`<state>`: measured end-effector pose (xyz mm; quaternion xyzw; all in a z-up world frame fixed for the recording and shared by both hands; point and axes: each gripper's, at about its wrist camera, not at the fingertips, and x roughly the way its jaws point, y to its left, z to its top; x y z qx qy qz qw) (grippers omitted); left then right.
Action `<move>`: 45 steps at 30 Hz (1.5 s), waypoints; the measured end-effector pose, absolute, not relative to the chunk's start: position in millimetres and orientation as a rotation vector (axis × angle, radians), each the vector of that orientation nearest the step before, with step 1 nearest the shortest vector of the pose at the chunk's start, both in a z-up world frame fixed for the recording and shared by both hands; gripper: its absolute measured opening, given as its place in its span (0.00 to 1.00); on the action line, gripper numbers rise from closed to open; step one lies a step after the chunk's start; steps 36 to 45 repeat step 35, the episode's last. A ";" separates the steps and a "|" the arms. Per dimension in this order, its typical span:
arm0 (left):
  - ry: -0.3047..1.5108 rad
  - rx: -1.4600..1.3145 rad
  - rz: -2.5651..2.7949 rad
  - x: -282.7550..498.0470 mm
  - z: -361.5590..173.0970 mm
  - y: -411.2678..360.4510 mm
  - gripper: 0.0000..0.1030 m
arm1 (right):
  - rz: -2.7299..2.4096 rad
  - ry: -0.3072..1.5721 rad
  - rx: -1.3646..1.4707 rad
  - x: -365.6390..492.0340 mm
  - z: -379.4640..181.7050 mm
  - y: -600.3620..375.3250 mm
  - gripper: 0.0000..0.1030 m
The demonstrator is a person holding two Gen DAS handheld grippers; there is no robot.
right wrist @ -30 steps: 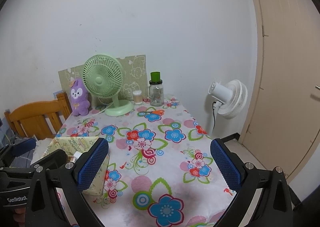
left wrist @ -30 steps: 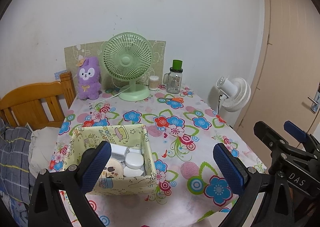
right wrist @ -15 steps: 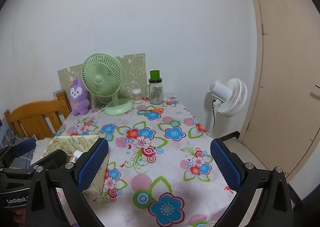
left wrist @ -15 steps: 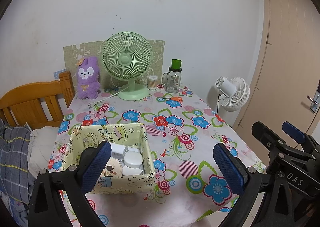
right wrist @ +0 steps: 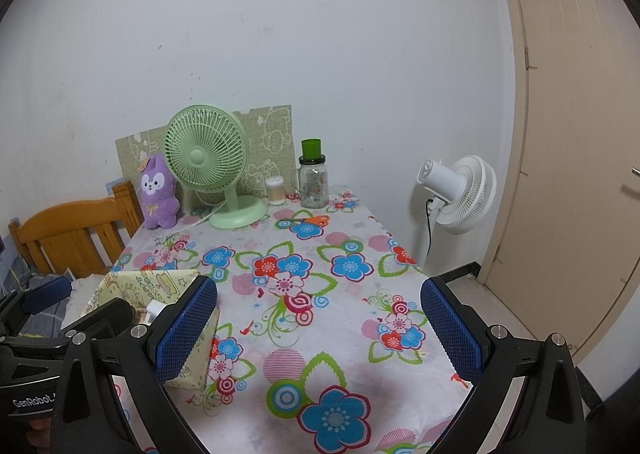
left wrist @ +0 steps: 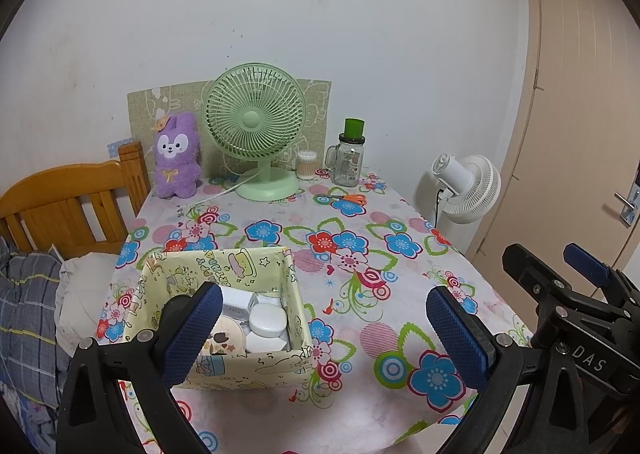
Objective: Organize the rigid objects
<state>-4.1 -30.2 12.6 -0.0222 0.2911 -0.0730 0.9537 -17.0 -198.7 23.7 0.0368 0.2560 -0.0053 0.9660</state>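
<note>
Both grippers — left [left wrist: 324,328], right [right wrist: 318,328] — hang spread wide, empty, above the table [left wrist: 400,286]; the box [left wrist: 298,318] holds white containers [left wrist: 269,320].

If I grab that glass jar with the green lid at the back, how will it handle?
The glass jar looks rigid, smooth and likely slippery against the pads. It appears nearly empty, so probably fairly light. Standing tall on a narrow base beside the cotton-swab tub, it may tip if pushed high.
</note>
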 end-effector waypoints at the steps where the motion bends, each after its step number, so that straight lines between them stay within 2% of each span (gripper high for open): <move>1: 0.592 -0.046 -0.148 -3.6 12.0 -29.4 1.00 | -0.011 0.518 0.074 -16.6 23.4 -198.3 1.00; 45: 0.621 -0.076 -0.143 10.8 5.7 -27.8 1.00 | -0.013 0.534 0.075 1.1 18.4 -194.6 1.00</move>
